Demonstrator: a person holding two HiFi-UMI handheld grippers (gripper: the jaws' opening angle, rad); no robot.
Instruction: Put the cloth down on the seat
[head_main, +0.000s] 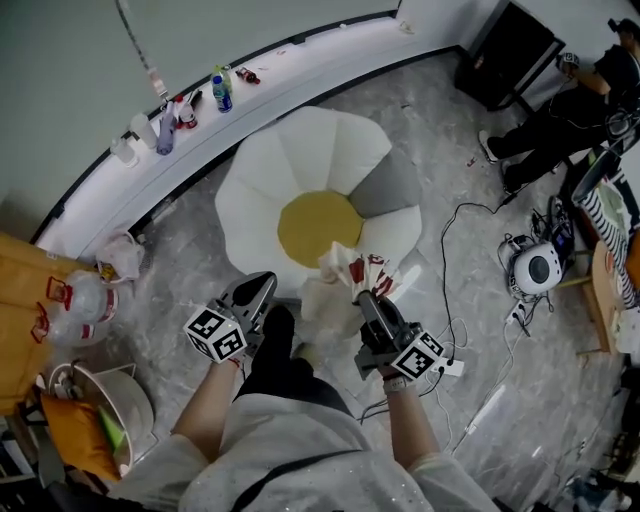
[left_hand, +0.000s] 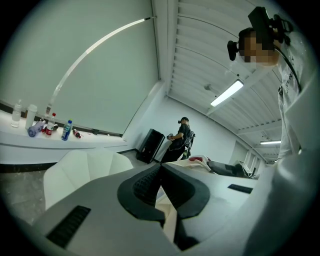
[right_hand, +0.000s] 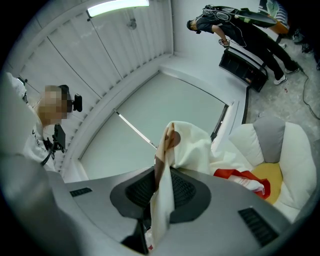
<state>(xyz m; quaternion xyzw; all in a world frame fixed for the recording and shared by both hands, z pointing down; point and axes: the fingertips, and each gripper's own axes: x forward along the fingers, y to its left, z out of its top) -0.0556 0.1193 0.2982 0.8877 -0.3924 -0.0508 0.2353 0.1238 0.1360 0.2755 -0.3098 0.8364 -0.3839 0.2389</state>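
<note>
At the seat's (head_main: 315, 225) near edge, the cloth (head_main: 355, 270) is pinched by the right gripper (head_main: 362, 298); the left gripper (head_main: 268, 282) is pressed together. If released here, a slide floorward is risked.

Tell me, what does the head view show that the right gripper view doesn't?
Only the head view: the left gripper and bottles on the curved ledge. Only the right gripper view: a ceiling light and, up close, the right gripper with its jaws pinching the cloth. Both: the cloth, the right gripper, the flower-shaped seat with its yellow centre, and a person in black beyond.
</note>
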